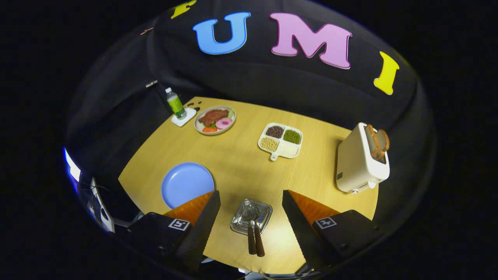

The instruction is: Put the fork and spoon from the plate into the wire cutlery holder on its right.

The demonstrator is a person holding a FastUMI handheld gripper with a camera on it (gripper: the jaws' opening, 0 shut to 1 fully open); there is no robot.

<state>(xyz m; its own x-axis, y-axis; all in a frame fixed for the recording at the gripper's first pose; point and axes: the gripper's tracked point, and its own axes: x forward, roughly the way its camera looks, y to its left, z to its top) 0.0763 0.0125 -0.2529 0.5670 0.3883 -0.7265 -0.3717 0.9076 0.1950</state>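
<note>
Two utensils, fork (251,233) and spoon (257,229), we log standing in the wire cutlery holder (251,216), wooden handles toward us, between our fingers. Our gripper (251,208) hangs wide open above, holding nothing. Left of the holder we list the blue plate (186,183), bare; a toaster (362,159) stands farther right.

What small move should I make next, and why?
Probably just lift the tool away and stop. Its fingers stand open above the table, gripping nothing. The plate is bare, and both brown-handled utensils already sit in the holder between the fingers, so nothing seems left to carry.
</note>
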